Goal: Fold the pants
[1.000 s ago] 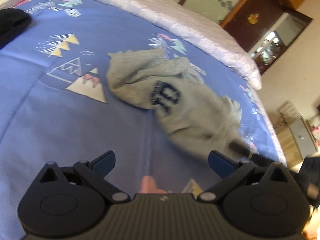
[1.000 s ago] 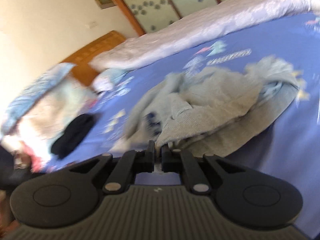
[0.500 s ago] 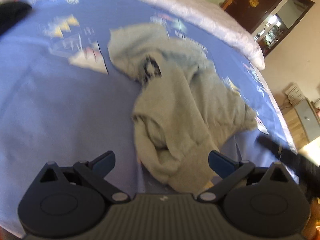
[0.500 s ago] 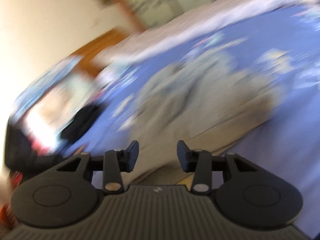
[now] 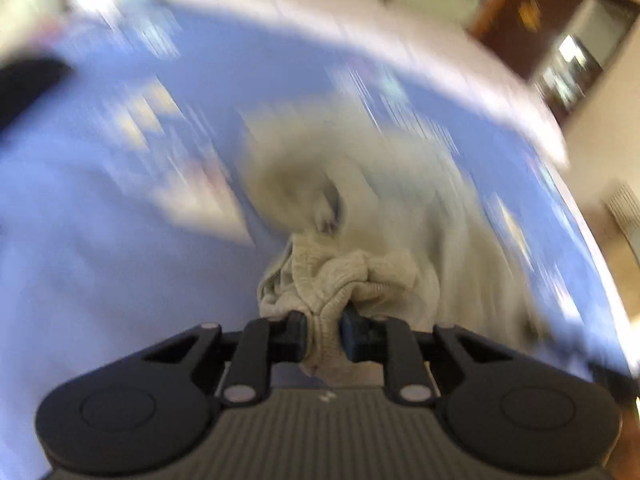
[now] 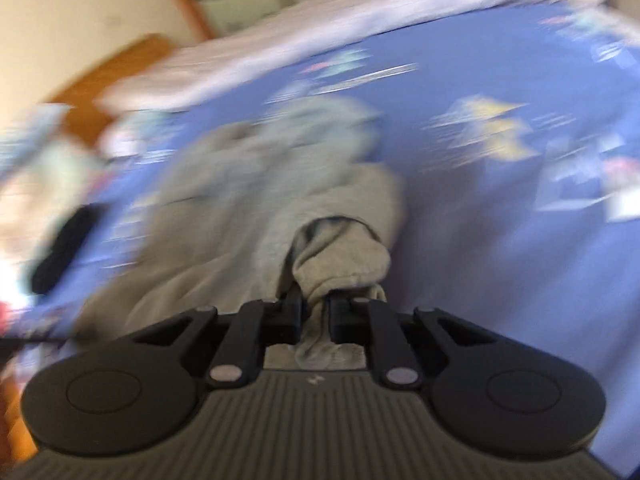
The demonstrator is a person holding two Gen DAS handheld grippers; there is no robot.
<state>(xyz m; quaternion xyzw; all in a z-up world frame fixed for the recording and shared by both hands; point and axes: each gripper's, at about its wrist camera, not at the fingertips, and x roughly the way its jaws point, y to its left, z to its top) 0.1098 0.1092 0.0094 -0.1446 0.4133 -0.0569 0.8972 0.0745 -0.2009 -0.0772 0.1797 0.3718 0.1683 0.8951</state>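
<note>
The grey pants (image 5: 352, 268) lie bunched on the blue bedsheet (image 5: 100, 272). In the left wrist view my left gripper (image 5: 323, 326) has its jaws closing on a ribbed fold of the grey fabric, and the pads press on it. The rest of the pants trails away behind, blurred by motion. In the right wrist view the same grey pants (image 6: 340, 256) stretch away across the sheet. My right gripper (image 6: 315, 314) has its jaws closing on another bunched edge of the fabric, pinched between the pads.
The blue bedsheet (image 6: 500, 248) has printed patterns. A white quilt (image 5: 360, 44) runs along the far side. A black garment (image 6: 60, 252) lies at the left by pillows. Dark wooden furniture (image 5: 532, 12) stands beyond the bed.
Both grippers were open half a second ago and now pinch the pants. Each has moved in close to the fabric, which is bunched up between the pads.
</note>
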